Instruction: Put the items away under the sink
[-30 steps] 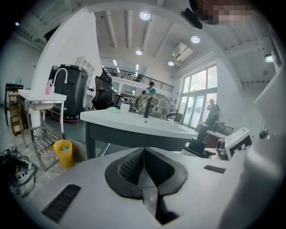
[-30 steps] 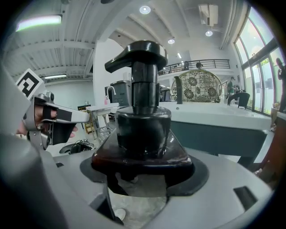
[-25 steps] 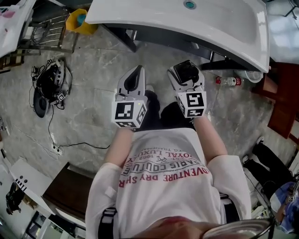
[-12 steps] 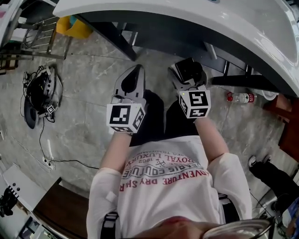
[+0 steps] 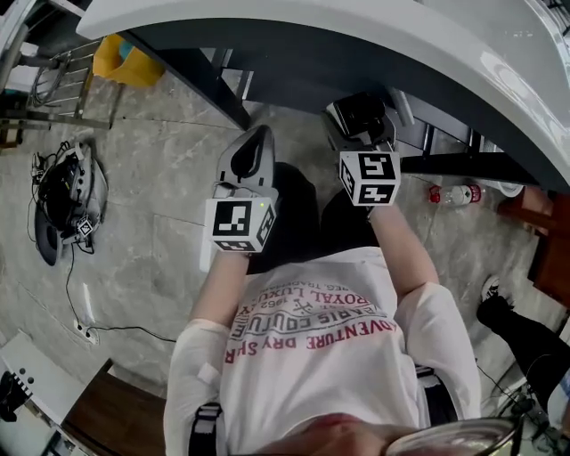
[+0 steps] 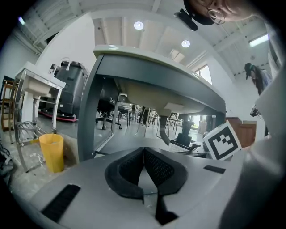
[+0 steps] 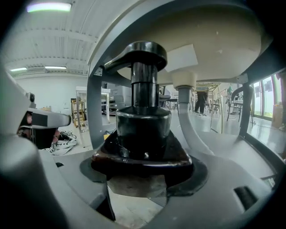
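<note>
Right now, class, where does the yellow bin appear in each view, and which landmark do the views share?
Head view: yellow bin, upper left, on the floor.
Left gripper view: lower left, beside a metal rack.
Right gripper view: perhaps a yellow sliver left of the dark pump bottle; cannot tell.
Shared landmark: the sink, overhead.

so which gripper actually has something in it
The right gripper: its fingers are clamped on a dark pump bottle. The left gripper has its fingers pressed together with nothing between them.
</note>
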Demonstrator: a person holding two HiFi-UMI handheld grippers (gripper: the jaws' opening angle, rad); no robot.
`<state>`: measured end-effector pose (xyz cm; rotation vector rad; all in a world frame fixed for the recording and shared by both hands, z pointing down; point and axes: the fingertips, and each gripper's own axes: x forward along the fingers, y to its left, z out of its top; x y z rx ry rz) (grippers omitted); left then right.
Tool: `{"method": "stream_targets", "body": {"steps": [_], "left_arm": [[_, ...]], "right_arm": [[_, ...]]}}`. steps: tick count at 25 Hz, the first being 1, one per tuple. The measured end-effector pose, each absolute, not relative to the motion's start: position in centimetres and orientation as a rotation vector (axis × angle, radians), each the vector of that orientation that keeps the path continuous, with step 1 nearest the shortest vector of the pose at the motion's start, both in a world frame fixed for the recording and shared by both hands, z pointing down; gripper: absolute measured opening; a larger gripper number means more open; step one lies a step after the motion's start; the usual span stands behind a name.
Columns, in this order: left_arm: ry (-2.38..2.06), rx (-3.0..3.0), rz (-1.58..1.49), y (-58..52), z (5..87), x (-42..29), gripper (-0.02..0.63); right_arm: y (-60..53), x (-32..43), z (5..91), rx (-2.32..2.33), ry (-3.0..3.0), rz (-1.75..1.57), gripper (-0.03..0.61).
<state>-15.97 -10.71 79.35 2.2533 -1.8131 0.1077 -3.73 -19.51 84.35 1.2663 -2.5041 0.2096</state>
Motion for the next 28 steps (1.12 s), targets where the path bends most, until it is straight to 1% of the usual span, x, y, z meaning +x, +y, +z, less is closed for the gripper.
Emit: {"method": "stream_targets", "body": {"steps": [16, 23, 28], "left_arm": [[-1.748, 2.264, 0.117, -13.6, 81.2, -19.6, 0.023], [-1.745, 2.247, 0.098, -14.5, 81.7, -21.3, 0.023], [-1.723, 2.248, 0.1, -14.9, 82.1, -21.2, 0.023]], "right_arm": [[-28.5, -7.4, 85.5, 1.382, -2.408, 0.218, 0.376], [-30.0, -8.0, 86.1, 1.415, -2.334, 0.212, 0.376], [-30.1, -7.9, 86.9, 1.415, -2.268, 0.236, 0.377]]}}
